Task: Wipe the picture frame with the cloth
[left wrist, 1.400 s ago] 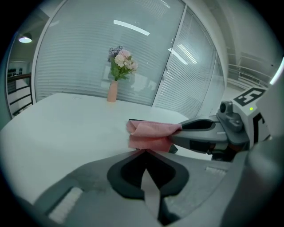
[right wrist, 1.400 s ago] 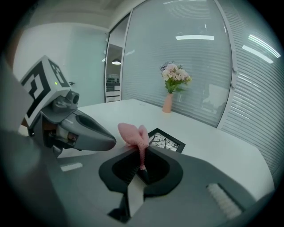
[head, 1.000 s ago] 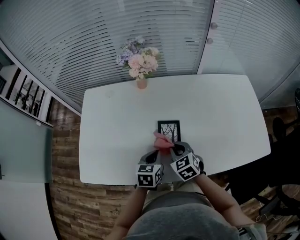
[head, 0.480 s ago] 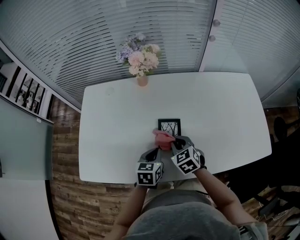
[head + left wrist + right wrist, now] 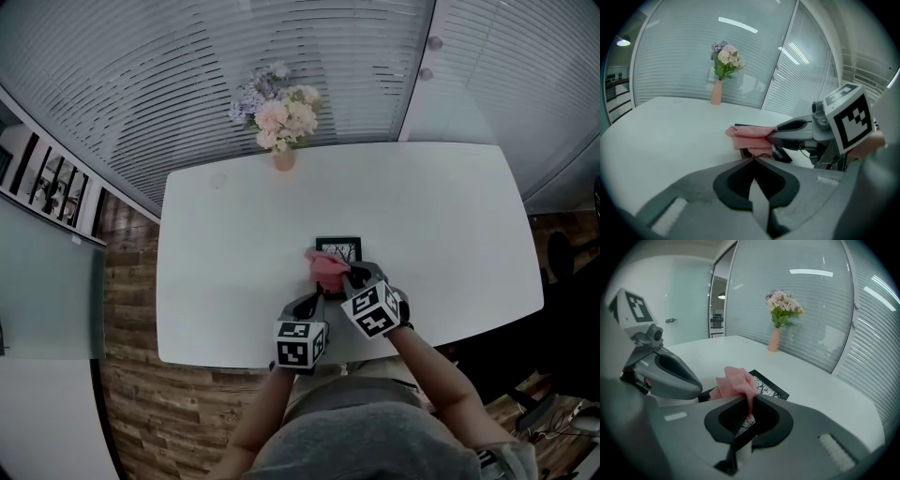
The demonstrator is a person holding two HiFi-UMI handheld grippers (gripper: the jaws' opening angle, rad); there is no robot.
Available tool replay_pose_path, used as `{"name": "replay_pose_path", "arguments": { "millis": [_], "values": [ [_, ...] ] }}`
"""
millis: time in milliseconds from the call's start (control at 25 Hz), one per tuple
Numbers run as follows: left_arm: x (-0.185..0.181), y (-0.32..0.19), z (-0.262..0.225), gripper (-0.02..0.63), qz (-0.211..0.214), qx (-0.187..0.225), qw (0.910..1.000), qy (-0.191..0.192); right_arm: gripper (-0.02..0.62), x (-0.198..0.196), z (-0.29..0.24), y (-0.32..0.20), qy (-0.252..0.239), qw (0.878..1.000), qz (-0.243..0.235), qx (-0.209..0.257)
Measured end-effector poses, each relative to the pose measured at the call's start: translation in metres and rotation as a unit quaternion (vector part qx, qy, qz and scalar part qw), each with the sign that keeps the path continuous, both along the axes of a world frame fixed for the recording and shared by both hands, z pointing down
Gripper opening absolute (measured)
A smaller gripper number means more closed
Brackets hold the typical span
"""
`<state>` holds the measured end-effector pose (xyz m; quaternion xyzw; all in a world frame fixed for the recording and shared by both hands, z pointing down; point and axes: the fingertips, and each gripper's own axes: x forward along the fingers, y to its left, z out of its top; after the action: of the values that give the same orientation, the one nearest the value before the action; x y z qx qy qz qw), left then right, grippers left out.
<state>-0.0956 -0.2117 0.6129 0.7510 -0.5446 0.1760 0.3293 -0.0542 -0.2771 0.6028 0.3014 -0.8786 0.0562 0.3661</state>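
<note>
The picture frame (image 5: 345, 246) lies flat on the white table (image 5: 234, 244), near its front edge. The right gripper (image 5: 349, 274) has its jaws clamped on the pink cloth (image 5: 326, 264), which rests bunched on the frame's near-left part. The left gripper (image 5: 753, 159) has its jaws together with nothing visible between them, tips at the frame's near edge. Wiping appears to be under way: the cloth contacts the frame, while the far and right portions show uncovered and probably remain to be wiped
</note>
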Motion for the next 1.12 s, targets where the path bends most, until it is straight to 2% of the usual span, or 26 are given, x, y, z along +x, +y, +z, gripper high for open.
{"name": "replay_pose_path", "arguments": {
  "millis": [640,1120],
  "values": [
    [0.0,-0.005,0.006,0.002,0.003,-0.009,1.0,-0.001,0.018,0.0,0.003,-0.039,0.008,1.0,0.022,0.014],
    [-0.001,-0.005,0.006,0.002,0.001,-0.009,0.9999,-0.005,0.018,-0.002,-0.004,-0.036,-0.001,1.0,0.023,0.019]
  ]
}}
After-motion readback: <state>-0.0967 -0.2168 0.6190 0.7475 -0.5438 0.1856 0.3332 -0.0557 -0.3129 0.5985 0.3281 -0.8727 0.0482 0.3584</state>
